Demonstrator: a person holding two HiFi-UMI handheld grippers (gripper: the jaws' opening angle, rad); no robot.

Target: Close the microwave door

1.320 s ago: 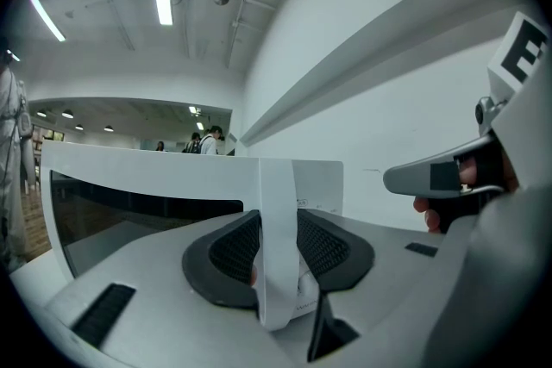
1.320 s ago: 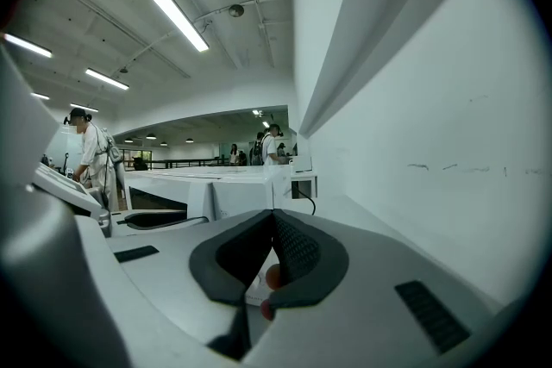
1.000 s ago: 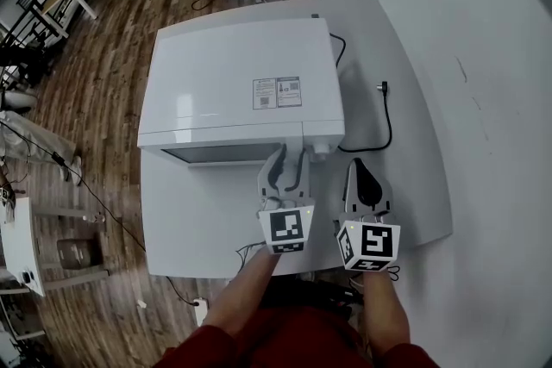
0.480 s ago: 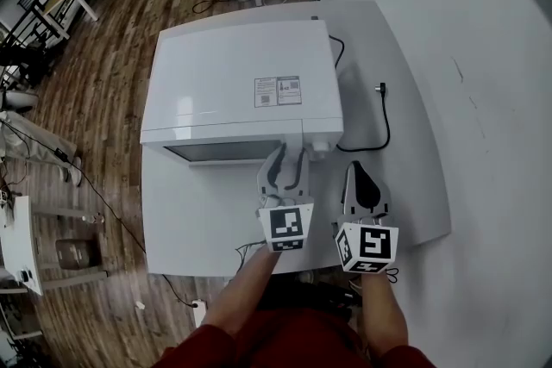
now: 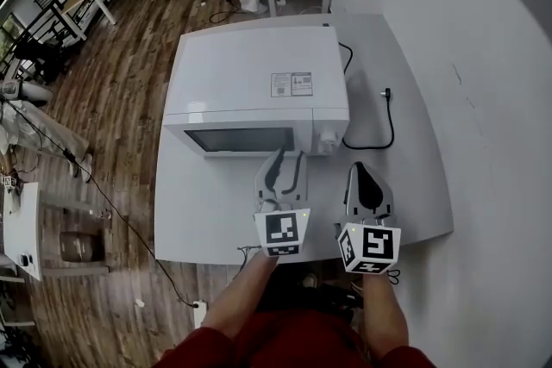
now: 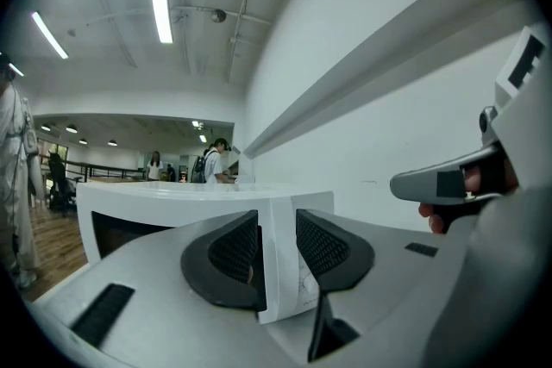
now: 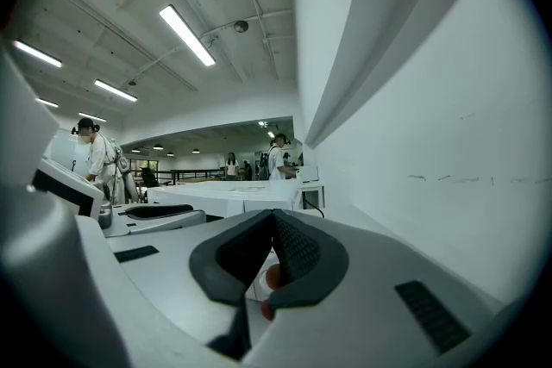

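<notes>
your left gripper had its jaws spread with nothing between them, just in front of the microwave's control-panel end. your right gripper had its jaws pressed together, empty, nearer the table's right edge. the microwave sat toward the far edge, its door flush shut.

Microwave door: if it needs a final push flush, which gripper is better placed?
Left, I'd judge. The left gripper points at the right edge of the microwave door, close in front of it, jaws apart and empty. The right gripper, jaws together, sits off to the right, past the microwave's front corner.
</notes>
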